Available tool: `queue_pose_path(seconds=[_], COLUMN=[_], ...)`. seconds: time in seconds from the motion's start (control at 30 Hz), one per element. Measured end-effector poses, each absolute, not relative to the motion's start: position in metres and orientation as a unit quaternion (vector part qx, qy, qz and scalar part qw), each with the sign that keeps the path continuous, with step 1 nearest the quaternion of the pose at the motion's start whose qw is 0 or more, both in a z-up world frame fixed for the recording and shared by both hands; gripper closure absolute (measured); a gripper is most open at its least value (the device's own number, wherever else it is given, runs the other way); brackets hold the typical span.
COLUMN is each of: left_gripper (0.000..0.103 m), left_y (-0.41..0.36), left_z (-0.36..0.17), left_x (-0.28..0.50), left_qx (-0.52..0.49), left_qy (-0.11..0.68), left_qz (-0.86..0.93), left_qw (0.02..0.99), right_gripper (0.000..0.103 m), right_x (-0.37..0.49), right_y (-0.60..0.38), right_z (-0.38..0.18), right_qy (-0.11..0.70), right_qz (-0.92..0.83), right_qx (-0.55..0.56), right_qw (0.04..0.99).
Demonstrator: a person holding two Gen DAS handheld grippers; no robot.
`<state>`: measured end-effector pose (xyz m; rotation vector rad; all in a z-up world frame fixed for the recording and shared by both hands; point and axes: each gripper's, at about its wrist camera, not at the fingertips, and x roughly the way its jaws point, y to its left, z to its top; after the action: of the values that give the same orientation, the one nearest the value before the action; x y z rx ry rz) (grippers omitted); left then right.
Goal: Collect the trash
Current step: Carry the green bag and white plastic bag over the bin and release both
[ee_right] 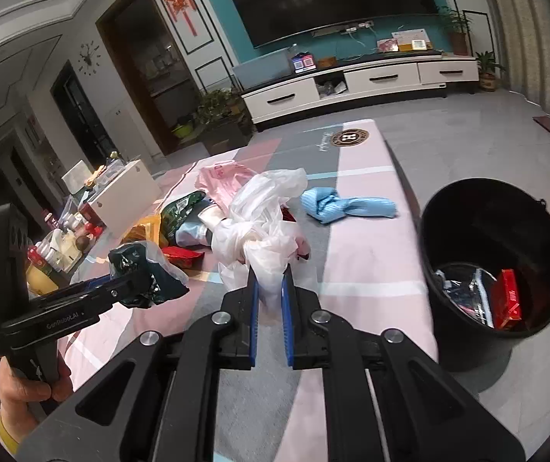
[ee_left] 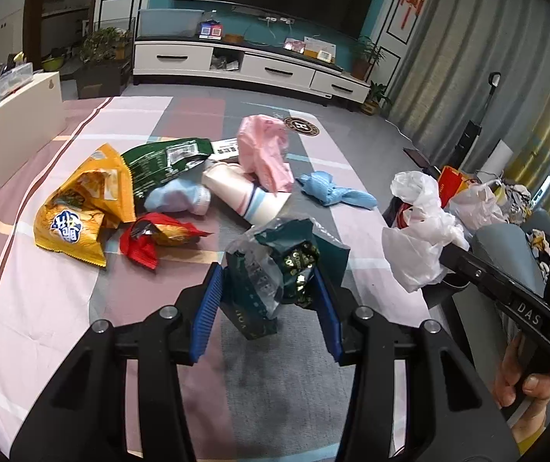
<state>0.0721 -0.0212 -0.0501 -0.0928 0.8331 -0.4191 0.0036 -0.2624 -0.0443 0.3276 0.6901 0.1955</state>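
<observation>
Two grips: left hand-held gripper (ee_left: 271,300) clamps a green wrapper (ee_left: 275,269), right hand-held gripper (ee_right: 271,288) pinches a white bag (ee_right: 263,227).

Two claws: left claw (ee_left: 271,300), right claw (ee_right: 269,292). One black bin (ee_right: 494,269). One white plastic bag (ee_right: 263,211), one pink plastic bag (ee_left: 261,150), one blue cloth (ee_left: 332,190). Three snack packets on the bench (ee_left: 44,308): one yellow packet (ee_left: 82,208), one green packet (ee_left: 163,163), one red wrapper (ee_left: 155,236). One dark-green wrapper (ee_left: 275,265). One paper cup (ee_left: 244,194).

Teal wall (ee_left: 159,0), white TV cabinet (ee_left: 175,57)
</observation>
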Motion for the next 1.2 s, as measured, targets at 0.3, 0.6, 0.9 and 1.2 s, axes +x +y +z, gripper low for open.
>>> queue_pose_path(seconds=[0.3,0.6,0.9,1.2], left_gripper=[0.056,0.056,0.056,0.055], left_y=[-0.052,-0.095,-0.149,-0.204], left_z=[-0.044,-0.040,-0.032,-0.034], left_x=[0.063,0.059,0.057,0.063], left_qx=[-0.016,0.019,0.056,0.093], left_qy=[0.396,0.390,0.374,0.363], left_qz=[-0.223,-0.251,-0.282,-0.314], left_qw=[0.891,0.885,0.881,0.872], right_gripper=[0.091,0.091,0.091,0.091], right_x=[-0.014,-0.027,-0.039,-0.048], right_y=[-0.287,-0.318,-0.352,-0.384], right_z=[-0.043,-0.046,-0.053,-0.067], right_qy=[0.329,0.311,0.293,0.284], right_qz=[0.063,0.031,-0.011,-0.056], right_qx=[0.177,0.199,0.231,0.258], right_qw=[0.925,0.929,0.928,0.922])
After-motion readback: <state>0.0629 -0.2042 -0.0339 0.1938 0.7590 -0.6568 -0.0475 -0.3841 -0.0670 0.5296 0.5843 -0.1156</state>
